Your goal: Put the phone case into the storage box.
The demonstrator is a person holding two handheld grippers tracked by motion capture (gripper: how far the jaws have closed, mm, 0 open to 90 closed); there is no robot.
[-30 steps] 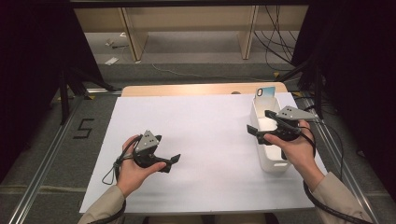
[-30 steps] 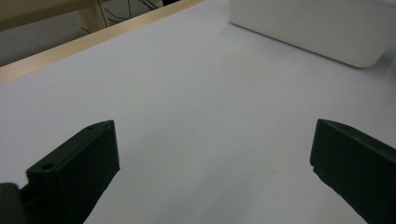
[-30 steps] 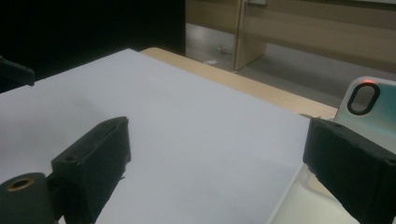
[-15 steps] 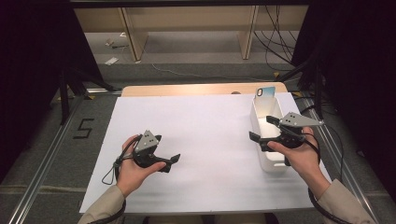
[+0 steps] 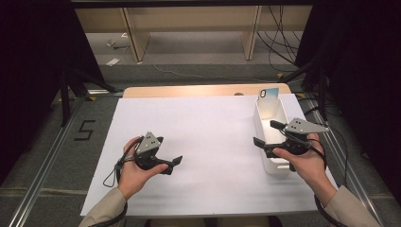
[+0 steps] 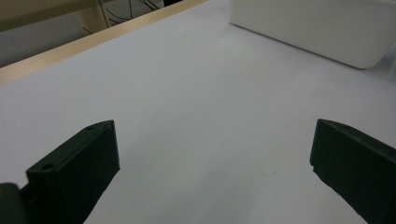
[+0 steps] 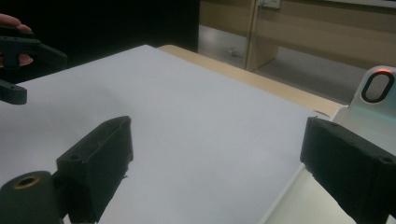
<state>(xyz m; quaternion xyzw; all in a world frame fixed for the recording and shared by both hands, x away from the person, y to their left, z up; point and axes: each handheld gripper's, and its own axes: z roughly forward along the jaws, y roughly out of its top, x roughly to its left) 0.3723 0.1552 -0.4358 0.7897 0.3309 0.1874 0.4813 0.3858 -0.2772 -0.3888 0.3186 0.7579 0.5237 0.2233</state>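
The fingers (image 5: 174, 162) of the left gripper (image 5: 161, 160) stand spread apart with nothing between them, resting low over the white sheet (image 5: 208, 142) that covers the table (image 5: 189, 90), and in the left gripper view the same two black fingers (image 6: 79, 163) frame bare white sheet with the long side wall of the white bin (image 6: 317, 28) lying well ahead. The fingers (image 5: 262, 142) of the right gripper (image 5: 269, 135) are likewise released and wide, gripping nothing; in the high view this gripper hangs at the left wall of the white bin (image 5: 265, 123), one finger over the bin's inside and the other just outside it above the sheet. The right gripper view bears this out: its left finger (image 7: 100, 158) sits over the sheet, its right finger (image 7: 350, 163) over the bin's pale interior. The bin stands lengthwise along the right edge of the sheet, and a phone (image 5: 268, 93) in a light blue case leans upright at its far end, its camera cut-out showing as a dark oval ring in the right gripper view (image 7: 378, 86). The left hand (image 5: 135, 165) holds its gripper near the sheet's front left part, well apart from the bin, and the right hand (image 5: 305, 158) holds its gripper from the bin's near right side
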